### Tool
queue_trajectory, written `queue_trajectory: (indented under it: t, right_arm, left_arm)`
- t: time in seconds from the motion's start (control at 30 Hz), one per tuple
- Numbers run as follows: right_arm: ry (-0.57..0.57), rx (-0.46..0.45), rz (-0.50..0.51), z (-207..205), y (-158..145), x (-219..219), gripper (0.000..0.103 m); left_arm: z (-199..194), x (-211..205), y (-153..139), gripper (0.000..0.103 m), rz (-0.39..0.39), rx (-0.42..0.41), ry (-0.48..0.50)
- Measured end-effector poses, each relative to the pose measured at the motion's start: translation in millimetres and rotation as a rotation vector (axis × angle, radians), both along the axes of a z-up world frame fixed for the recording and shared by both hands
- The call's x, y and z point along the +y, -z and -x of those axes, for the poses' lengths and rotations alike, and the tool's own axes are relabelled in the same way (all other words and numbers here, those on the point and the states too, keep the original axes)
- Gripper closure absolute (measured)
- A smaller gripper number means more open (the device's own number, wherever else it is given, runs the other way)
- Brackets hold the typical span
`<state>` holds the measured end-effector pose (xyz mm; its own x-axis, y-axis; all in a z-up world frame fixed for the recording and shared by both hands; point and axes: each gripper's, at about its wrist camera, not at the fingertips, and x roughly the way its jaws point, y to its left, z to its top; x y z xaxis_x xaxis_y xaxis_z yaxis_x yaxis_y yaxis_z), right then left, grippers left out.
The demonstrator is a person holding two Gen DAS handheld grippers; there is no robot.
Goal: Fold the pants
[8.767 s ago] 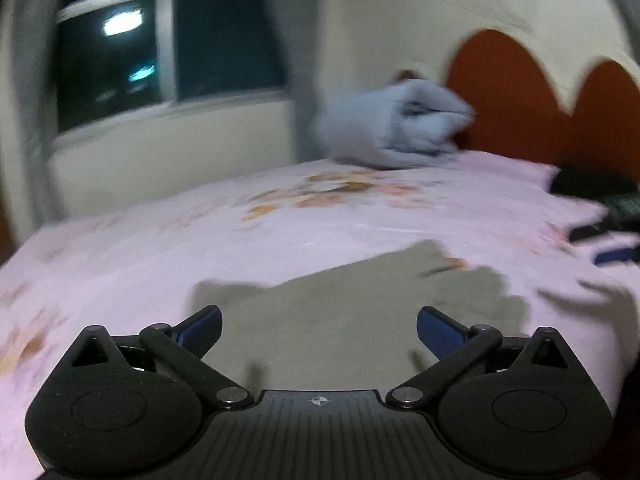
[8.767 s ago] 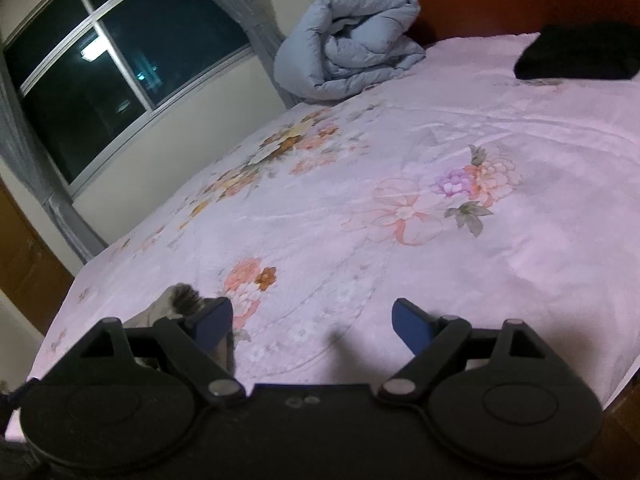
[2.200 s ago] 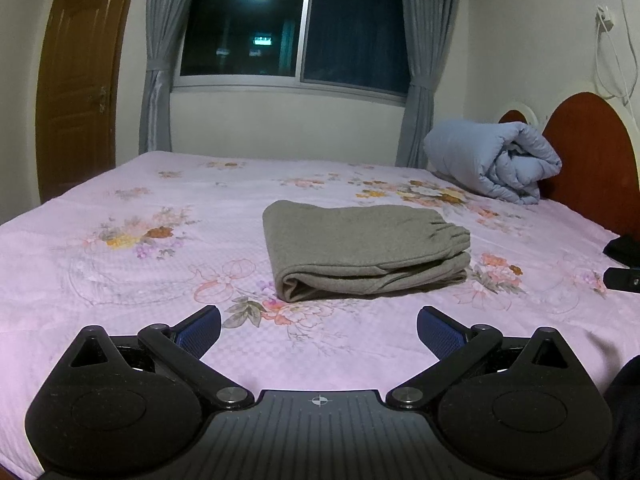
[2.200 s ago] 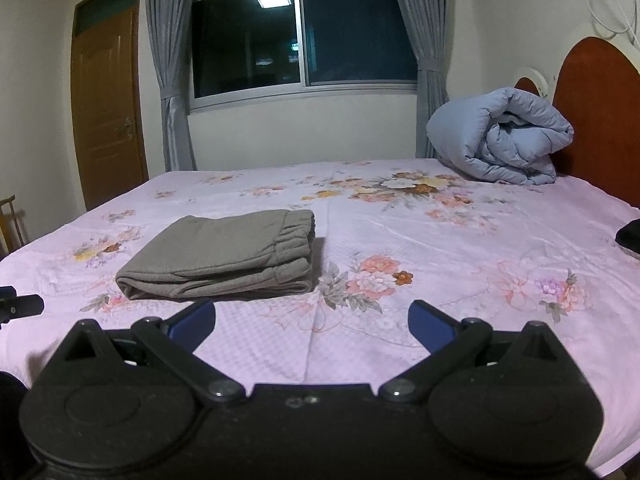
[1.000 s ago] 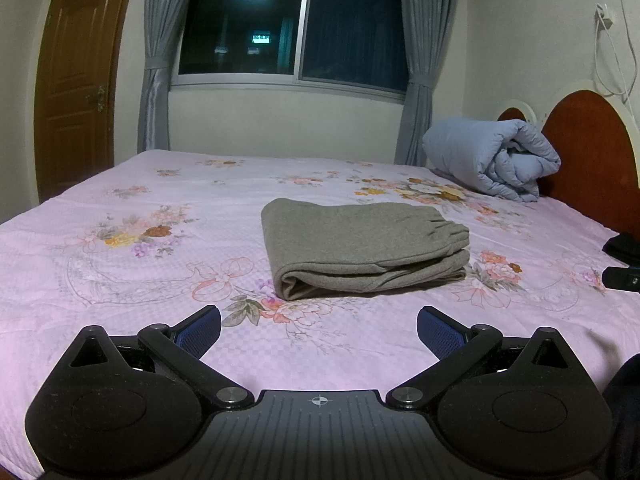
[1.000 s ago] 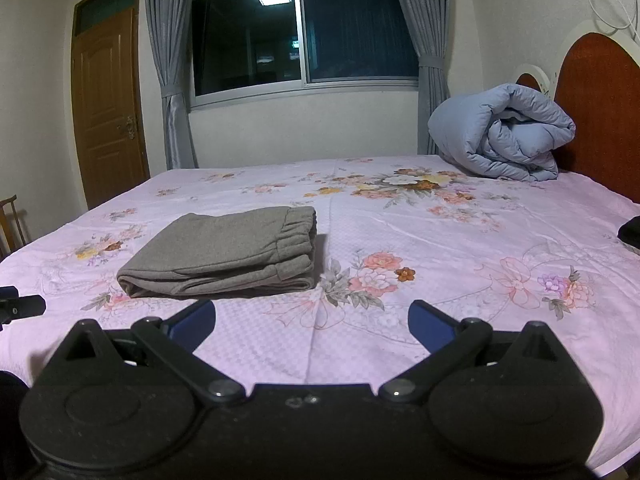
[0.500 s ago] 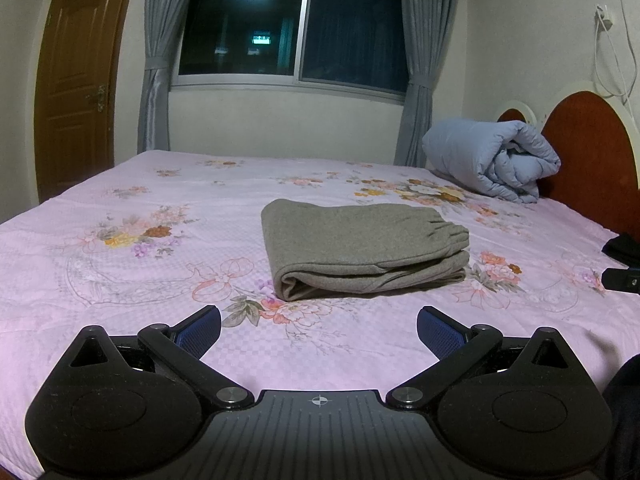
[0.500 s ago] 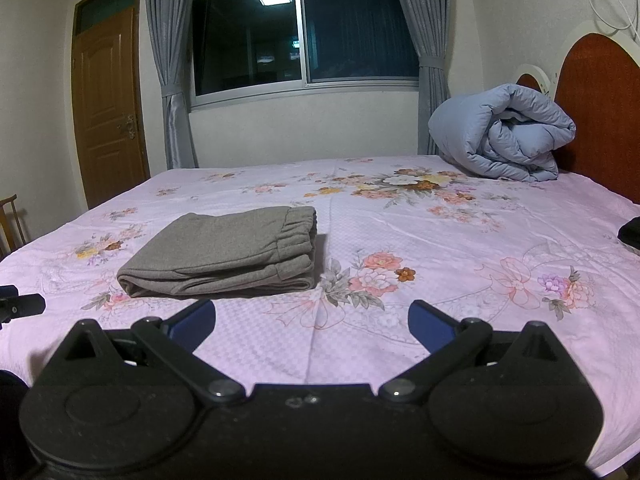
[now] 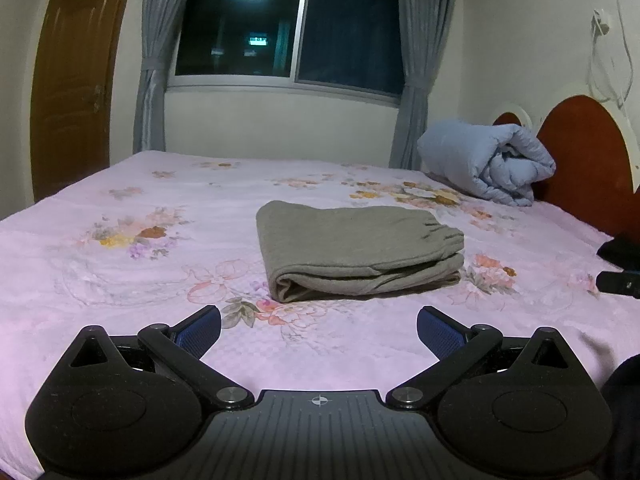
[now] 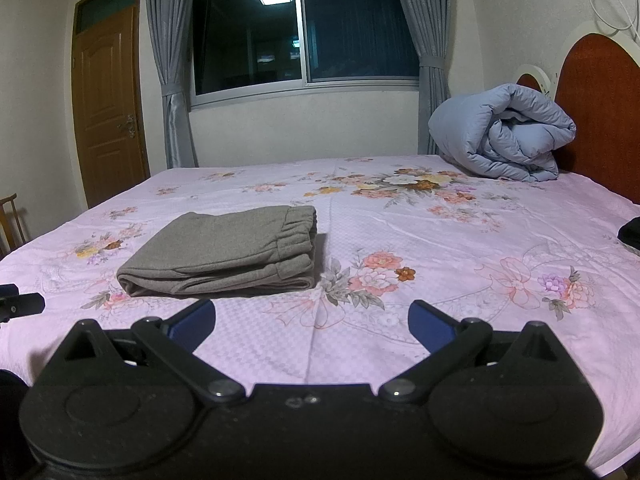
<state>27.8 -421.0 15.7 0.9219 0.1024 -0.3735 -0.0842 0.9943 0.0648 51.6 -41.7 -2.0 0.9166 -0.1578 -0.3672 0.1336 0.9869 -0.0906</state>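
The grey-brown pants [image 9: 356,250] lie folded into a flat rectangular stack on the pink flowered bedspread [image 9: 120,272]; the elastic waistband faces right. In the right wrist view the same pants [image 10: 224,254] sit left of centre. My left gripper [image 9: 319,328] is open and empty, held back from the stack near the bed's front edge. My right gripper [image 10: 311,322] is open too, with nothing between its fingers, a little to the right of the pants. Neither gripper touches the cloth.
A rolled pale-blue duvet [image 10: 504,138] rests by the red headboard [image 10: 600,112]. A dark item [image 9: 622,250] lies at the bed's right edge. The window with grey curtains [image 10: 304,28] is behind the bed, a wooden door [image 10: 108,104] at left.
Over the last second nothing has visibly moved. Several seconds ago both grippers were close over the bed and the pants; they now stand back with the folded stack lying free.
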Motion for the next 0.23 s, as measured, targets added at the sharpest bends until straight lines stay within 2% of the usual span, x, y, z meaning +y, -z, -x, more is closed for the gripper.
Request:
queue_trajectory:
  t: [0.23]
  right_arm:
    - [-0.001,0.0,0.0,-0.2,-0.2,-0.1,0.006]
  left_arm:
    - [0.8,3.5,0.7,0.0,0.017,-0.007,-0.025]
